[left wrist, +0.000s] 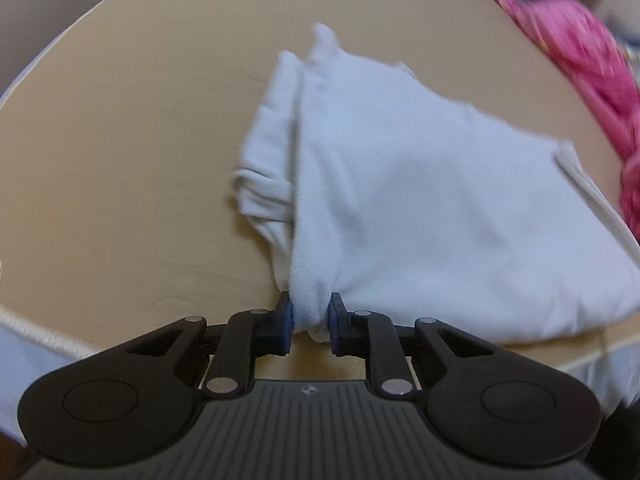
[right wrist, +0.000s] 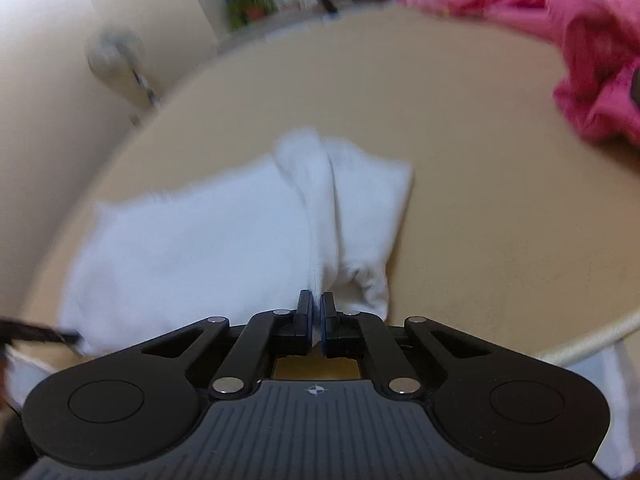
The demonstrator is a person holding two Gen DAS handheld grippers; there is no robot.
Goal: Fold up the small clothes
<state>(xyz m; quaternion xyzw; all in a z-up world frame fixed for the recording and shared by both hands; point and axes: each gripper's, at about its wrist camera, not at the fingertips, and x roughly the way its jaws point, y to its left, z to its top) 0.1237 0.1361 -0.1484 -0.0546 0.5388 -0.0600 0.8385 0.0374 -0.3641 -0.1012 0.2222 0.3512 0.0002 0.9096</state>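
You have the garment (left wrist: 420, 208) lying on the table (left wrist: 120, 168), close to its near edge, with a folded part tucked under its left side in the left wrist view. Your left gripper (left wrist: 311, 320) pinches the garment's near edge at that side; your right gripper (right wrist: 317, 320) pinches a raised fold at the near edge too. A heap of other clothes (right wrist: 592, 64) sits at the table's far right, well apart from the garment.
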